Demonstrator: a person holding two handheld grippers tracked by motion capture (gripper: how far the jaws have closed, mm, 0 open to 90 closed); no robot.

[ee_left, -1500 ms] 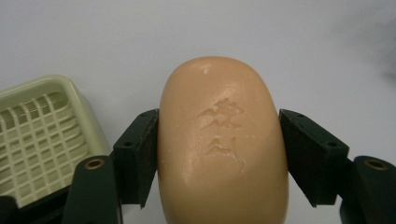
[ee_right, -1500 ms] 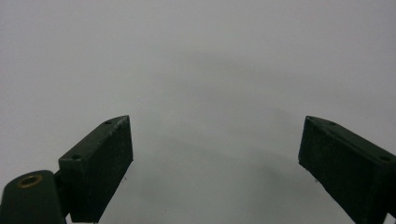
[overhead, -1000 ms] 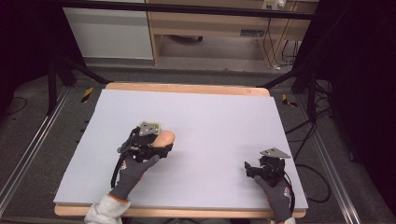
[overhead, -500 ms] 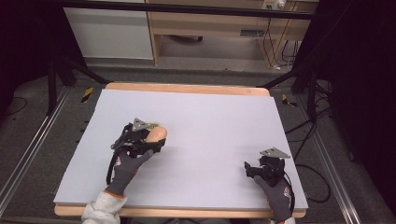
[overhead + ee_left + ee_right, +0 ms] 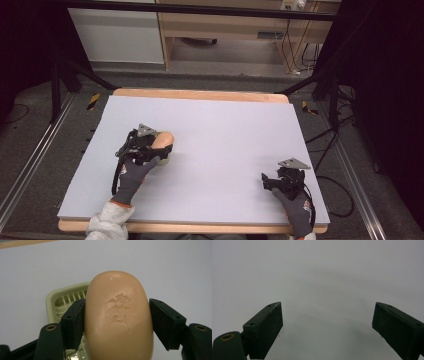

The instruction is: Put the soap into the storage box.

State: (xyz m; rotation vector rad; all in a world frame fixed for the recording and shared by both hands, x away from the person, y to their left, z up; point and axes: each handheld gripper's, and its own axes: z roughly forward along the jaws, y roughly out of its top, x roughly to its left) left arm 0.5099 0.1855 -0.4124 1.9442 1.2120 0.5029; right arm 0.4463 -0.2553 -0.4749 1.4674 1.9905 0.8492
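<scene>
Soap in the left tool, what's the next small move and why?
Probably lower the soap a little and toward the green dish, then let go. The left tool has both jaws pressed on the soap's sides, and the slotted dish sits just beneath and to one side of it. The right tool rests open over bare table, so it plays no part.

A tan, oval bar of soap with a smooth, slightly glossy surface carries a faint embossed mark on its upper face and a small nick near its far end. It is held off the surface, long axis pointing away, clamped on its two long sides by the jaws of the left gripper. Beneath and partly behind it lies a pale green slatted soap dish, flat on the white table, its rounded far corner and ribbed floor showing to the soap's left. In the high view the soap sits left of the table's middle.
</scene>
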